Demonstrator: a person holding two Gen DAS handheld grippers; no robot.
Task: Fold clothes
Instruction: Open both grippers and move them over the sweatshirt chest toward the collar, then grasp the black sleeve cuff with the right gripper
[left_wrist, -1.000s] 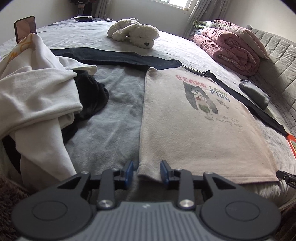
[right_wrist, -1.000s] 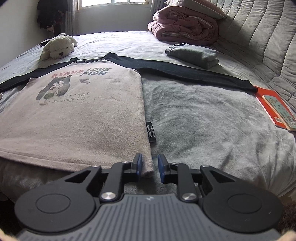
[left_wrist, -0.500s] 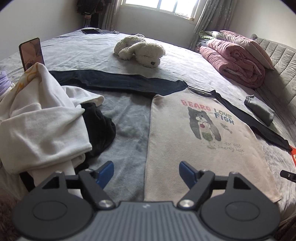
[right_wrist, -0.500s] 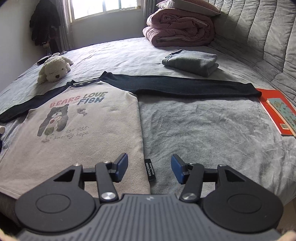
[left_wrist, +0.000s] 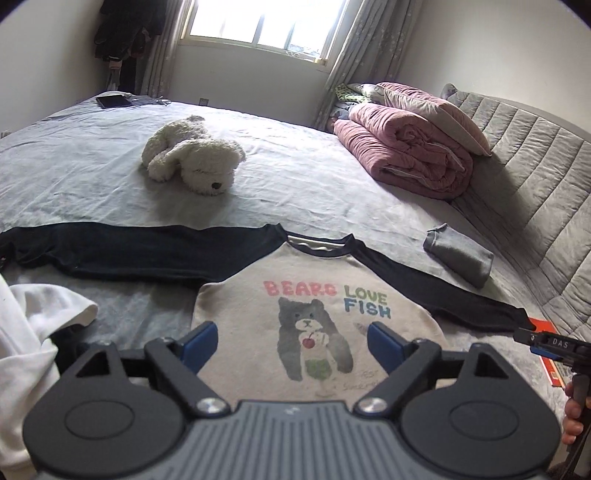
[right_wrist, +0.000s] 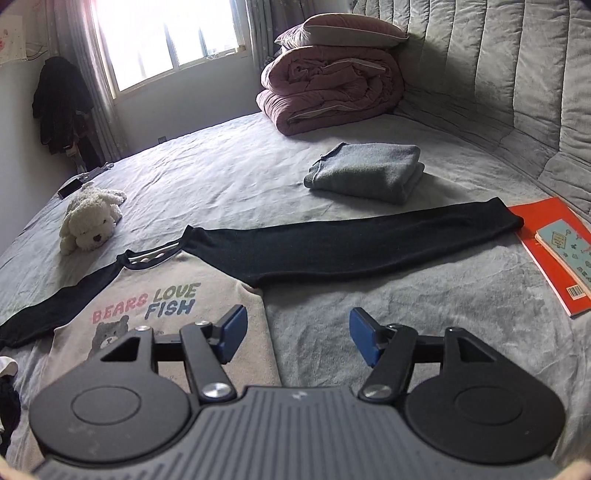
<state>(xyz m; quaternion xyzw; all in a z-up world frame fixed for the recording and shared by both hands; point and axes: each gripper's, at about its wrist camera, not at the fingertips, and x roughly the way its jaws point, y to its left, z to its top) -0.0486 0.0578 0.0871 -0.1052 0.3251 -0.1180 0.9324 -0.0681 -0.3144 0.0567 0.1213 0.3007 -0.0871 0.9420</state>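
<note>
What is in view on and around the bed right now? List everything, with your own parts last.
raglan shirt: 1, beige body with black sleeves, flat on the bed, sleeves spread
folded garment: 1, grey, beyond the shirt's sleeve
plush dog: 1, white, mid-bed
rolled quilt: 1, pink, near the headboard, pillow on top
books: 2, orange with a teal one on top, at the sleeve cuff
white garment: 1, heaped beside the shirt
bed: 1, grey cover
left gripper: open, over the shirt
right gripper: open, over the shirt's side edge
</note>
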